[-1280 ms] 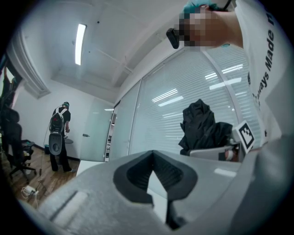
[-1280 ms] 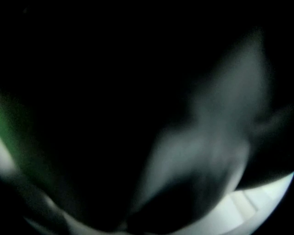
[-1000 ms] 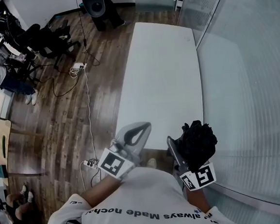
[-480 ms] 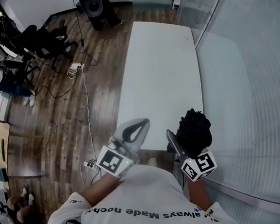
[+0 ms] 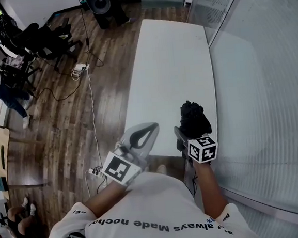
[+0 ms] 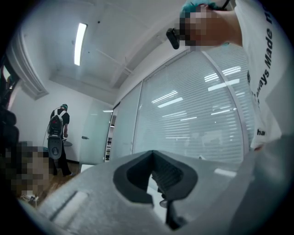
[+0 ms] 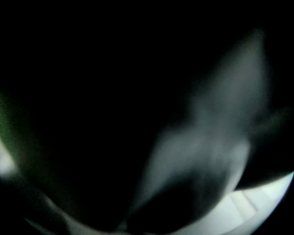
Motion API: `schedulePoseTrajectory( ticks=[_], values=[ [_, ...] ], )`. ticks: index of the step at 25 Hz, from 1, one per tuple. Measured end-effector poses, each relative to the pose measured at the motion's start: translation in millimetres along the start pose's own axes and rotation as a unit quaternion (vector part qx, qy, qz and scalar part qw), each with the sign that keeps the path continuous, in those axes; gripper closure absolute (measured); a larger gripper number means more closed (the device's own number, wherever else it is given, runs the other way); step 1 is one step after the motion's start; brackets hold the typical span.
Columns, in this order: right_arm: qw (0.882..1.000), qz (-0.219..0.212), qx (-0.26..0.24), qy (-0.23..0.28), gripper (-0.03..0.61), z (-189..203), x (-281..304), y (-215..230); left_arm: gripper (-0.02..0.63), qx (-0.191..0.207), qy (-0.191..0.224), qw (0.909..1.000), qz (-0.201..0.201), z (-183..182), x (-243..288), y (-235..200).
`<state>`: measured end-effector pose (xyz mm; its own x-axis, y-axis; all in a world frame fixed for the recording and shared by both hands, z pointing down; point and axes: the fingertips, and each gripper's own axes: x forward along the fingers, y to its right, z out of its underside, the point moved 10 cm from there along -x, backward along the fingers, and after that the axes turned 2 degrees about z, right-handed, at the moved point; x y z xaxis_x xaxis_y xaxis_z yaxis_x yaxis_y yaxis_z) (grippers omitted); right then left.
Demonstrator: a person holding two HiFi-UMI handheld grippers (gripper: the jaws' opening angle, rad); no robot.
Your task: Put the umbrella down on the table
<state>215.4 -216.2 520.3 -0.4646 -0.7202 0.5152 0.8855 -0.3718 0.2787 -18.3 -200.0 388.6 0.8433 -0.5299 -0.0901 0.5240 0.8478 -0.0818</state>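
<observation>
A black folded umbrella [image 5: 194, 117] is bunched up in my right gripper [image 5: 187, 134], which is shut on it just above the near right end of the long white table [image 5: 168, 72]. Dark umbrella fabric [image 7: 92, 92] fills the right gripper view, with a strip of white table [image 7: 257, 202] at the bottom right. My left gripper [image 5: 151, 130] hovers at the table's near left corner; its grey jaws meet at the tip with nothing between them. From the left gripper view, the same jaws [image 6: 154, 158] point level toward a glass wall.
A glass wall with blinds [image 5: 271, 89] runs along the table's right side. Wooden floor [image 5: 87, 121] lies left of the table, with cables and a power strip [image 5: 82, 71]. Office chairs [image 5: 44, 42], a black speaker [image 5: 100, 3] and people stand farther back.
My right gripper has come down and forward with the umbrella, from beside my body to over the table's near end. The left gripper has stayed put.
</observation>
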Motion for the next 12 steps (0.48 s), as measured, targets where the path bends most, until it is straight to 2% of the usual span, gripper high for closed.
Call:
schedulePoseTrajectory(
  ticks=[6,12],
  values=[
    [0.997,0.011,0.004,-0.071,0.344,23,42,18,0.611,0.000,0.000,1.0000,0.000,-3,-10,-2],
    [0.990,0.033,0.007,-0.137,0.344,38,85,38,0.611,0.001,0.003,1.0000,-0.003,-6,-13,-8]
  ],
)
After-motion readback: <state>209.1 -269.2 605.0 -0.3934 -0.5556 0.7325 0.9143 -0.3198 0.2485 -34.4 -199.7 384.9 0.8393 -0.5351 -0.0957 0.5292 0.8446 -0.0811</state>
